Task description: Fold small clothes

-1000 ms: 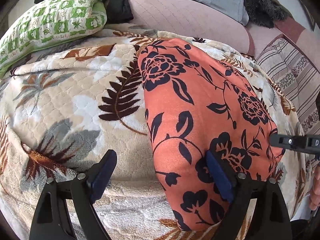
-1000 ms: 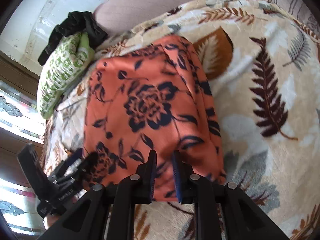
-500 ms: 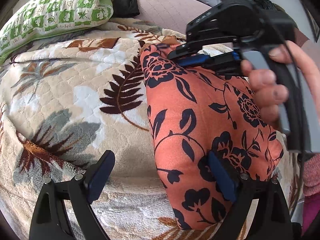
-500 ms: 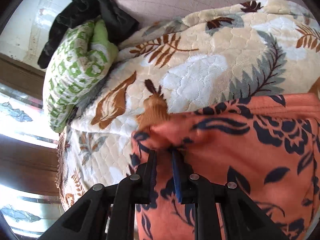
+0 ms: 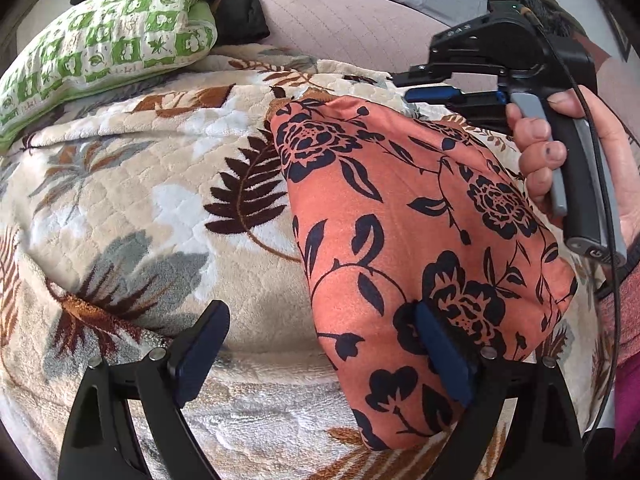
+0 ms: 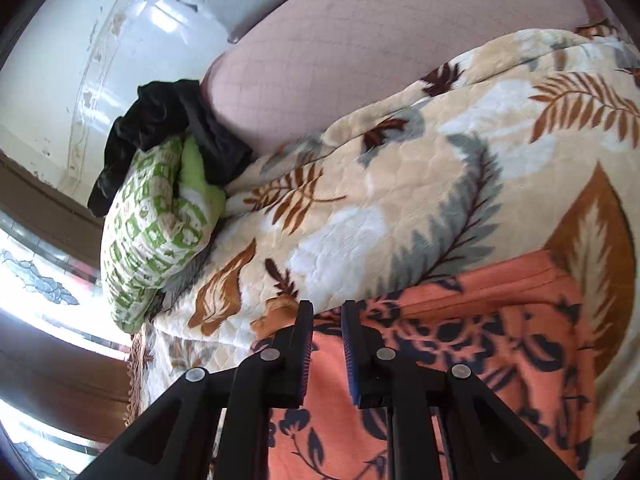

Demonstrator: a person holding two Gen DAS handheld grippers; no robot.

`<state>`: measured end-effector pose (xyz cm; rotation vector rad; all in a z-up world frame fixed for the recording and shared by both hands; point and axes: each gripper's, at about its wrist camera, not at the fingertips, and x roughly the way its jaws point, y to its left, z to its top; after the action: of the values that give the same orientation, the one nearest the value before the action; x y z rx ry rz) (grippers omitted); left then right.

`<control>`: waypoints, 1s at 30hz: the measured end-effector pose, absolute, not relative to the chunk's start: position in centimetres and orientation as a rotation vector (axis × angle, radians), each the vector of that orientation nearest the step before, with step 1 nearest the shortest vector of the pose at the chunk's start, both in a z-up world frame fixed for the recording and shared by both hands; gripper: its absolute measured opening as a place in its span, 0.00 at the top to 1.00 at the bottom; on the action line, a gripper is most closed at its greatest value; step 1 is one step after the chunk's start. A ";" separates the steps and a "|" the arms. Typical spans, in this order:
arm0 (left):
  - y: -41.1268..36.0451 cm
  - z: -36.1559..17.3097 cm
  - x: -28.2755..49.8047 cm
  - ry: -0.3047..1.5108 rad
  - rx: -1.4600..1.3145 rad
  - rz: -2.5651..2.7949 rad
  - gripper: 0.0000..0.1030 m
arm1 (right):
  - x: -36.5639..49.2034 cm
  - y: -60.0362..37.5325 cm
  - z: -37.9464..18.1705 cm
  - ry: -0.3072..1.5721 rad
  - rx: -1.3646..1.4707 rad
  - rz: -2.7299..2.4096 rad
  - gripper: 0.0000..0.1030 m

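Since a second ago my right gripper point(image 5: 404, 84) has gone from the near end of the orange cloth point(image 5: 420, 220) to its far end, at the upper right of the left wrist picture. On the leaf blanket point(image 5: 140, 200) of the bed, the cloth lies folded, long way running from bottom right up to the middle. My right jaws are narrow and hold nothing, tips just past the cloth's far edge. My left gripper point(image 5: 320, 352) has wide jaws, one finger point(image 5: 440, 356) resting on the near end. I think the right is nearer for the next fold.

Smooth matt cloth garment point(image 5: 400, 216), plush quilted blanket point(image 5: 160, 208)
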<state>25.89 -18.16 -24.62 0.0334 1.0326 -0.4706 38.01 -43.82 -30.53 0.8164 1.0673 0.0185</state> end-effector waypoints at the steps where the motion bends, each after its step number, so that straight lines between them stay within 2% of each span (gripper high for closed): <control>1: -18.2 -24.6 25.8 1.030 0.039 -0.468 0.08 | 37.5 -45.0 -30.5 1.072 0.813 -0.015 0.83; 6: -18.2 -25.1 26.2 1.043 0.041 -0.451 0.06 | 35.4 -49.8 -33.1 1.102 0.881 -0.154 0.83; 10: -18.5 -25.3 26.0 1.026 0.066 -0.437 0.04 | 35.2 -50.0 -36.8 1.133 0.830 -0.212 0.83; 12: -18.4 -25.4 25.9 1.023 0.069 -0.421 0.00 | 35.1 -50.1 -36.5 1.112 0.814 -0.223 0.84; 17: -17.8 -25.8 26.8 1.098 -0.006 -0.437 0.00 | 34.6 -49.2 -33.1 1.022 0.819 -0.159 0.82; 22: -18.0 -25.7 26.4 1.073 0.017 -0.427 0.00 | 33.5 -44.9 -29.9 1.007 0.764 -0.036 0.82; 27: -18.0 -25.8 26.4 1.070 0.008 -0.421 0.00 | 33.5 -43.5 -34.1 1.168 0.720 -0.103 0.83; 30: -17.8 -25.8 26.4 1.078 -0.002 -0.421 0.00 | 33.7 -42.8 -33.1 1.157 0.670 -0.109 0.83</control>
<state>26.45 -17.84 -25.76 -0.0015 1.0783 -0.4214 33.75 -42.79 -33.05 0.6705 1.1565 -0.1089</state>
